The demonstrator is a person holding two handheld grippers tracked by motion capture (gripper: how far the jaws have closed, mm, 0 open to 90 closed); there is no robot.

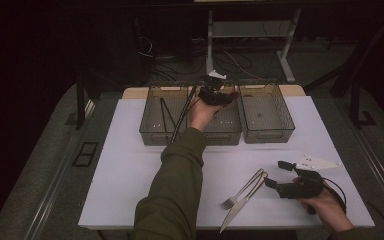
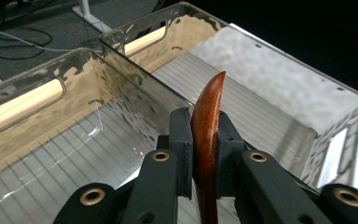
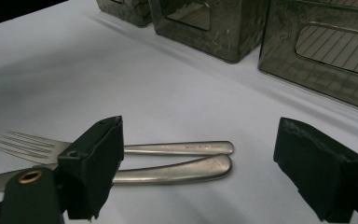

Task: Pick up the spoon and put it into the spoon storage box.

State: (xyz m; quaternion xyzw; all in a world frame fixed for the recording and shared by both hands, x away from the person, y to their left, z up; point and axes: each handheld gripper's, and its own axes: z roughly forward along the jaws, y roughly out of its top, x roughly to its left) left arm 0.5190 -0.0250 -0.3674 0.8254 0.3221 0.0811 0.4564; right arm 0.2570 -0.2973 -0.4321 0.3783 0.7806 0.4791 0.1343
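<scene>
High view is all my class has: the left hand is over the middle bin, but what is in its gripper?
Observer: A reddish-brown wooden piece, clamped upright between the left gripper.
Operator: Is it down in a bin yet?
Observer: No, its tip stands above the clear bin, with the ribbed floor showing beyond it.
Operator: And the right gripper?
Observer: The right gripper is open, with the handles of the fork and knife lying in the gap between its jaws, not gripped.
</scene>
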